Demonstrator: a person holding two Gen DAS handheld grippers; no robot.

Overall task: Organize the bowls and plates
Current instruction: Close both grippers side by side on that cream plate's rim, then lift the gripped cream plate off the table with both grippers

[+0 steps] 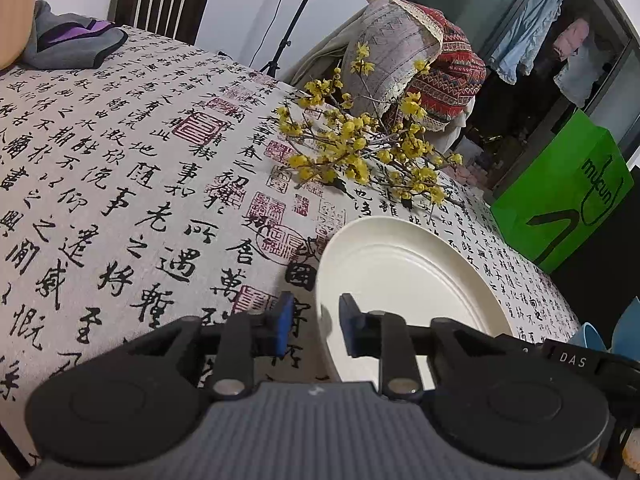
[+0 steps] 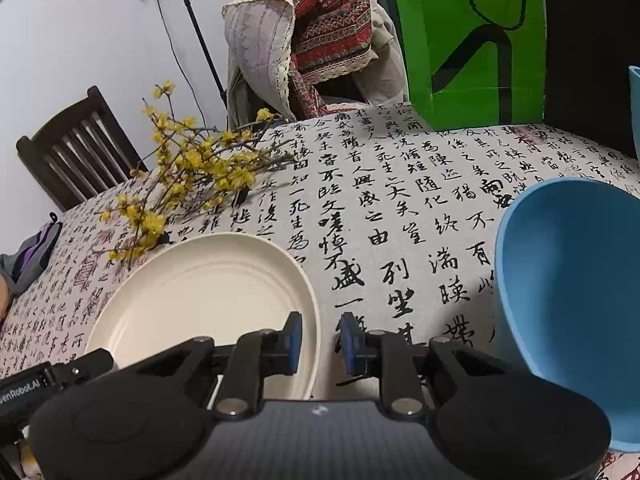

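Both grippers pinch the plate's rim, ready to lift.
Your left gripper (image 1: 314, 322) and right gripper (image 2: 320, 342) have narrowed onto opposite edges of the round cream plate (image 2: 208, 292) on the calligraphy-print tablecloth (image 2: 400, 200); lift evenly, clear of the blue plastic bowl (image 2: 572, 292).

The green bag (image 2: 472, 40) reads "mucun". "DAS" (image 1: 573, 359) stands on a black claw body; "enRobot.AI" (image 2: 20, 394) on the other. Calligraphy covers the tablecloth (image 2: 400, 208).

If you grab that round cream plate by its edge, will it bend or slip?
The round cream plate looks stiff: its rim keeps a clean curve between the left gripper fingers. Its smooth, slightly shiny surface could slip from a narrow edge pinch. It's shallow and flat, so probably won't roll, though it may tilt when lifted.
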